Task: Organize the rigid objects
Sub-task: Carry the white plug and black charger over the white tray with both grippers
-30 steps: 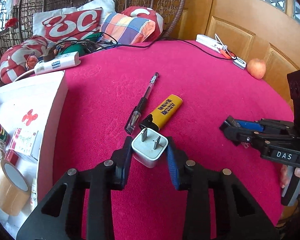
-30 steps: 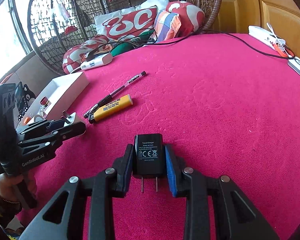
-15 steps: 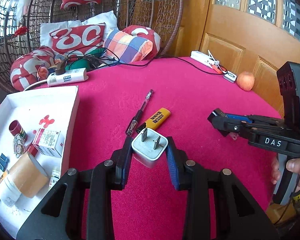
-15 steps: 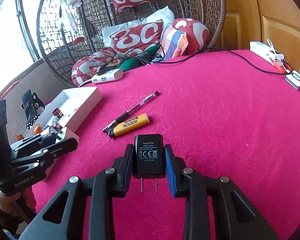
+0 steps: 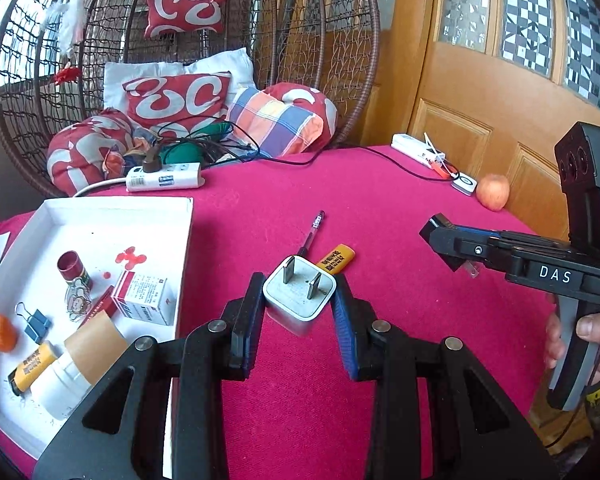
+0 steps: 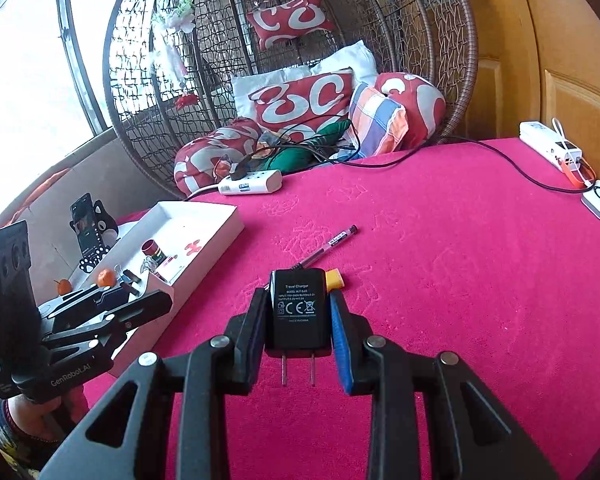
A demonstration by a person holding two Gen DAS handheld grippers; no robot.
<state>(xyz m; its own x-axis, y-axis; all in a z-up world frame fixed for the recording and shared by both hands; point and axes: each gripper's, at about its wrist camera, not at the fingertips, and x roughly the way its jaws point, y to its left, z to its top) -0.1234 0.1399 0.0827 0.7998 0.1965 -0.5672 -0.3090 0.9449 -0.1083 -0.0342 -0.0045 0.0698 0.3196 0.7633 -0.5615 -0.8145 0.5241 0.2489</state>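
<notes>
Both lifted clear of the pink-clothed table since a second ago — left hand-held gripper clamps the white square plug charger, right hand-held gripper the black travel charger. Next likely the white cardboard tray at the table's left edge.

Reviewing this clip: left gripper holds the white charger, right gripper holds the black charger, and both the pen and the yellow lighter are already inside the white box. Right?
Not quite. In the left wrist view the pen and the yellow lighter lie on the red tablecloth, outside the white box. The left gripper holds the white charger; the right gripper holds the black charger.
</notes>
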